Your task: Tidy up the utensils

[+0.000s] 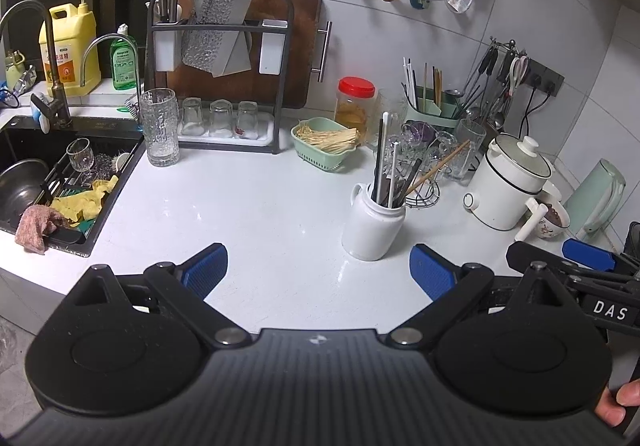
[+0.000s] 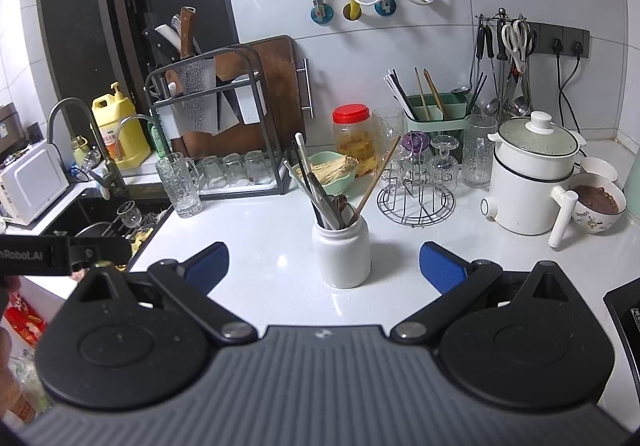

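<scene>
A white ceramic jar [image 1: 374,228] stands on the white counter [image 1: 248,214], holding several utensils [image 1: 394,176]: chopsticks, dark handles and white sticks. The jar also shows in the right wrist view [image 2: 342,252], with its utensils [image 2: 326,194]. A green utensil caddy [image 1: 430,110] with chopsticks sits at the back; it also shows in the right wrist view [image 2: 436,114]. My left gripper [image 1: 318,272] is open and empty, just in front and left of the jar. My right gripper [image 2: 324,266] is open and empty, with the jar between its blue pads.
A sink [image 1: 44,182] with a glass, cloths and a pot lies left. A knife rack and cutting board [image 1: 236,46], tumblers, a green basket [image 1: 324,144], a red-lidded jar [image 1: 356,106], a glass stand [image 2: 416,182], a white electric pot [image 2: 532,182] and a bowl [image 2: 598,202] crowd the back.
</scene>
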### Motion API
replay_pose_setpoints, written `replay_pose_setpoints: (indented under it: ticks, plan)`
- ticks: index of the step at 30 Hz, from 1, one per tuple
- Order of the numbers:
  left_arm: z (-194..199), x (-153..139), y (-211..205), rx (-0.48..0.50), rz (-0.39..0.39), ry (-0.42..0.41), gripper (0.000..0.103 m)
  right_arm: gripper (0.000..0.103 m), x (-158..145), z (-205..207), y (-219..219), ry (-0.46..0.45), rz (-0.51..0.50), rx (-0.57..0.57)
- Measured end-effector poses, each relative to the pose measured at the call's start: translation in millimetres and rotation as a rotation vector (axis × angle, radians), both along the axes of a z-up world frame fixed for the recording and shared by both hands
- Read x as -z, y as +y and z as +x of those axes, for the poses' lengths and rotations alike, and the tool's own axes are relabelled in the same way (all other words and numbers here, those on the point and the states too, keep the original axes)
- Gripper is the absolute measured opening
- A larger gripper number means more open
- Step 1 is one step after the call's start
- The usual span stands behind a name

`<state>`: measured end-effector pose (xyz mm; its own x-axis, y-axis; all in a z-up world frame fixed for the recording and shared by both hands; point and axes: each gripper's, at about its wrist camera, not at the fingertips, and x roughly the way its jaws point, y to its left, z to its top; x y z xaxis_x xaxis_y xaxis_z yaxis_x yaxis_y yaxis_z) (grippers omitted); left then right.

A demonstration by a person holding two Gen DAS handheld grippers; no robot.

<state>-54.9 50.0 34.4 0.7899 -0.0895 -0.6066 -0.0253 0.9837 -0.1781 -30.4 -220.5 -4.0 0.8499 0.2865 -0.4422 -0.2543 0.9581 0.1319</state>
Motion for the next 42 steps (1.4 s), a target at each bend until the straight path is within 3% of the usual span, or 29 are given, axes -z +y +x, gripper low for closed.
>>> replay_pose_setpoints:
  ticks: [42]
  plan:
    - [-13,3,7,0.039,0.012,-0.007,0.099,0.103,5,-11,7,0.006,0.011,0.026]
